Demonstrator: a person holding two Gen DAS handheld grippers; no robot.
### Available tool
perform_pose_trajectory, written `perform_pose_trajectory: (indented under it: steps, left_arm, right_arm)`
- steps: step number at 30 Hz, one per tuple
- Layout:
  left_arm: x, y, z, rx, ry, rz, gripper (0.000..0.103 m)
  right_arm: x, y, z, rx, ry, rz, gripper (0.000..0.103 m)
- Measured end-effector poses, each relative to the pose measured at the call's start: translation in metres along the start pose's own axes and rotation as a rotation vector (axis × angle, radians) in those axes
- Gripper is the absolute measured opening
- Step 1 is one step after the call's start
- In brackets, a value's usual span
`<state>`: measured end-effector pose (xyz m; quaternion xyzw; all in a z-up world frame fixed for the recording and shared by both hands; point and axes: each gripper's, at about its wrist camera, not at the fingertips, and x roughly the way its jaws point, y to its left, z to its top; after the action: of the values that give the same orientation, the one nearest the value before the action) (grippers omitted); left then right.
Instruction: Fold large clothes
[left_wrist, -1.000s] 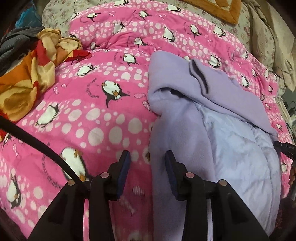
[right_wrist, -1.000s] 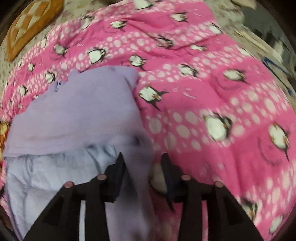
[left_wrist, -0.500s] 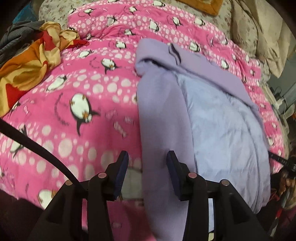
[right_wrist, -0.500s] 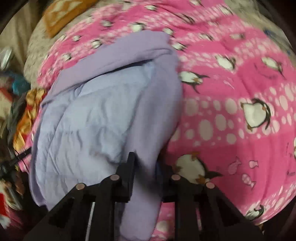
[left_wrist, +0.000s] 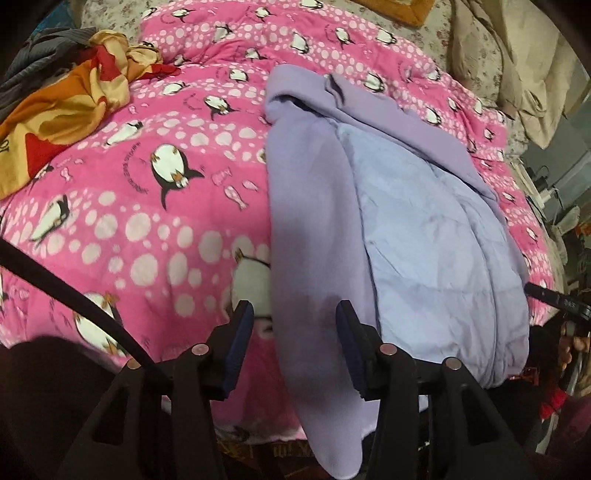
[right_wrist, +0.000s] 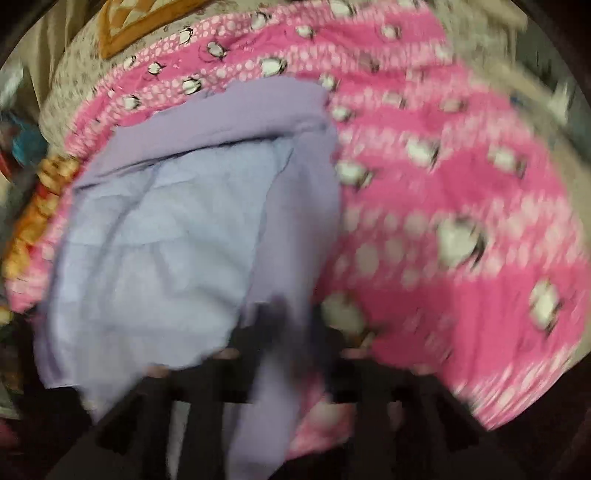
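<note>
Lilac coat (left_wrist: 424, 236) lies lining-up on the pink penguin quilt (left_wrist: 147, 192), one sleeve trailing over the near edge. Left tongs (left_wrist: 295, 332) stand parted around that sleeve, having just been opening, pads clear of it. Right tongs (right_wrist: 291, 325) have just been opening too (blurred), sleeve between them; grip unclear.
</note>
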<state>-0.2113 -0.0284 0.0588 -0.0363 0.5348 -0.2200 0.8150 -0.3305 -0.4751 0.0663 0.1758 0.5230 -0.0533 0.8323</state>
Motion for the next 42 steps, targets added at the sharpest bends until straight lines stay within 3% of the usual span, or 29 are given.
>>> perform_pose_trajectory:
  steps: [6, 7, 9, 12, 15, 17, 18, 20, 21, 22, 27, 30, 37, 42]
  left_arm:
    - [0.010, 0.004, -0.011, -0.027, 0.028, -0.012, 0.018]
    - [0.012, 0.005, -0.011, -0.042, 0.036, -0.018, 0.018]
    - [0.008, 0.006, -0.013, -0.053, 0.039, -0.027, 0.018]
    - [0.001, 0.005, -0.017, -0.040, 0.028, -0.031, 0.018]
    - [-0.003, 0.003, -0.022, -0.045, 0.024, -0.051, 0.019]
    - [-0.004, 0.000, -0.026, -0.044, 0.029, -0.066, 0.020]
    - [-0.006, -0.003, -0.028, -0.040, 0.029, -0.073, 0.022]
    - [-0.008, -0.007, -0.032, -0.023, 0.032, -0.082, 0.026]
    - [-0.007, -0.008, -0.034, -0.018, 0.034, -0.081, 0.027]
    - [-0.006, -0.010, -0.036, -0.014, 0.038, -0.080, 0.027]
    - [0.011, -0.022, -0.049, 0.021, 0.095, -0.068, 0.027]
    - [0.015, -0.029, -0.054, 0.054, 0.104, -0.038, 0.027]
    - [0.018, -0.010, -0.055, -0.045, 0.120, -0.074, 0.027]
    - [0.021, -0.010, -0.057, -0.027, 0.116, -0.045, 0.027]
  right_arm:
    - [0.009, 0.010, -0.048, -0.016, 0.074, 0.074, 0.058]
    - [0.014, 0.011, -0.054, -0.011, 0.068, 0.073, 0.047]
    - [0.014, 0.021, -0.063, -0.078, 0.022, 0.044, 0.012]
    - [-0.009, 0.027, -0.065, -0.149, -0.039, -0.017, 0.011]
    - [-0.016, 0.015, -0.059, -0.123, -0.047, -0.053, 0.011]
    - [-0.011, 0.013, -0.061, -0.102, -0.012, -0.004, 0.012]
    - [-0.010, 0.016, -0.062, -0.101, -0.001, 0.019, 0.018]
    - [-0.010, 0.016, -0.067, -0.082, 0.014, 0.047, 0.041]
    - [-0.009, 0.014, -0.068, -0.069, 0.019, 0.053, 0.057]
    - [-0.011, 0.009, -0.070, -0.046, 0.024, 0.065, 0.063]
    - [-0.007, -0.010, -0.080, 0.034, 0.050, 0.072, 0.064]
    - [-0.008, -0.007, -0.084, 0.016, 0.047, 0.081, 0.069]
    - [0.001, -0.008, -0.083, -0.022, 0.117, 0.102, 0.073]
    - [0.015, -0.006, -0.093, -0.028, 0.151, 0.138, 0.073]
